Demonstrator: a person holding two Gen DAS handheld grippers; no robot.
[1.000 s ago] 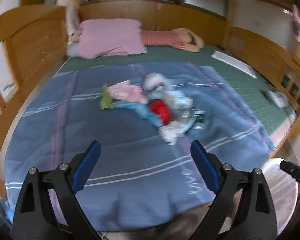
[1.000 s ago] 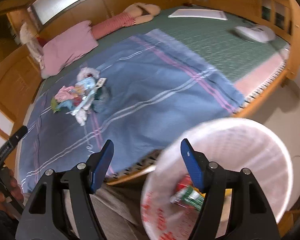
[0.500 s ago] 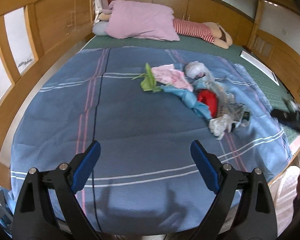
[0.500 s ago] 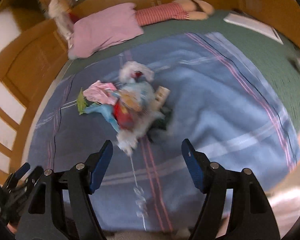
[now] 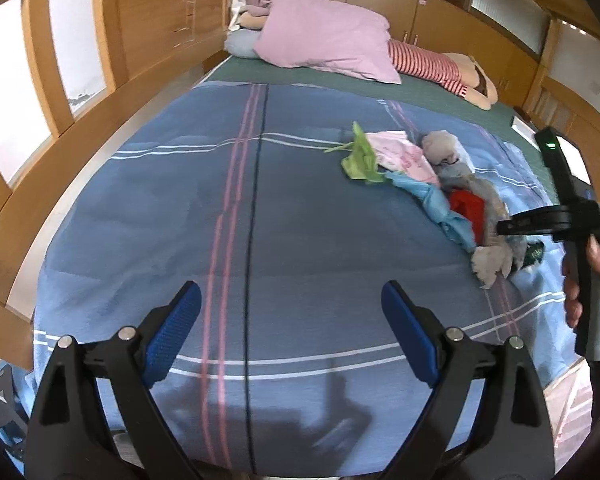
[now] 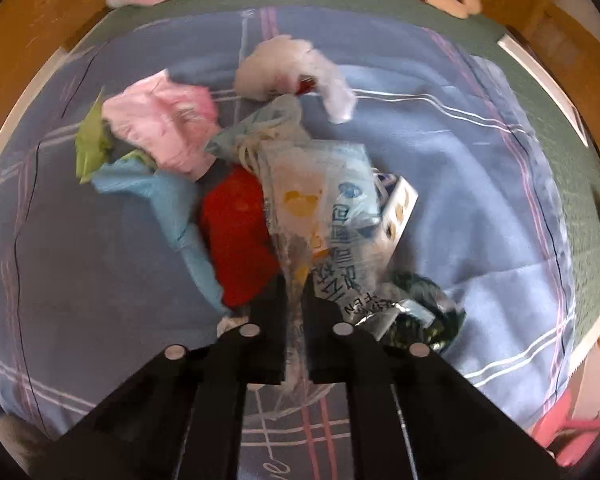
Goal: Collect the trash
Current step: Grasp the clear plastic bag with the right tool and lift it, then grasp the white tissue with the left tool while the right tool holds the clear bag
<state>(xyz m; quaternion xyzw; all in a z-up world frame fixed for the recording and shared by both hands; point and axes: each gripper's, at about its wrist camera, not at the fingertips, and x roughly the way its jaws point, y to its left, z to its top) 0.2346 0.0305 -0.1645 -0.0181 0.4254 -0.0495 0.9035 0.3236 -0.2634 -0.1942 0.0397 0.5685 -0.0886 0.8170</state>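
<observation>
A pile of trash lies on the blue striped blanket [image 5: 260,220]: green paper [image 5: 360,158], pink wrapper [image 5: 404,156], blue bag [image 5: 440,208], red item [image 5: 466,208], white tissue [image 5: 492,264]. In the right wrist view my right gripper [image 6: 296,292] is shut on a clear printed plastic bag [image 6: 328,208] at the near side of the pile, beside the red item [image 6: 240,232] and a dark foil wrapper [image 6: 424,312]. My left gripper [image 5: 292,328] is open and empty over bare blanket, left of the pile. The right gripper also shows in the left wrist view [image 5: 504,226].
A pink pillow [image 5: 324,36] and a striped plush doll [image 5: 440,68] lie at the head of the bed. Wooden bed walls [image 5: 100,60] run along the left and back. A green mat [image 6: 560,92] covers the bed's right side. A white flat box [image 6: 540,80] lies there.
My right gripper moved from over the white basket to the trash pile and shut on the clear plastic bag. My left gripper swung left over the blanket and stayed open.
</observation>
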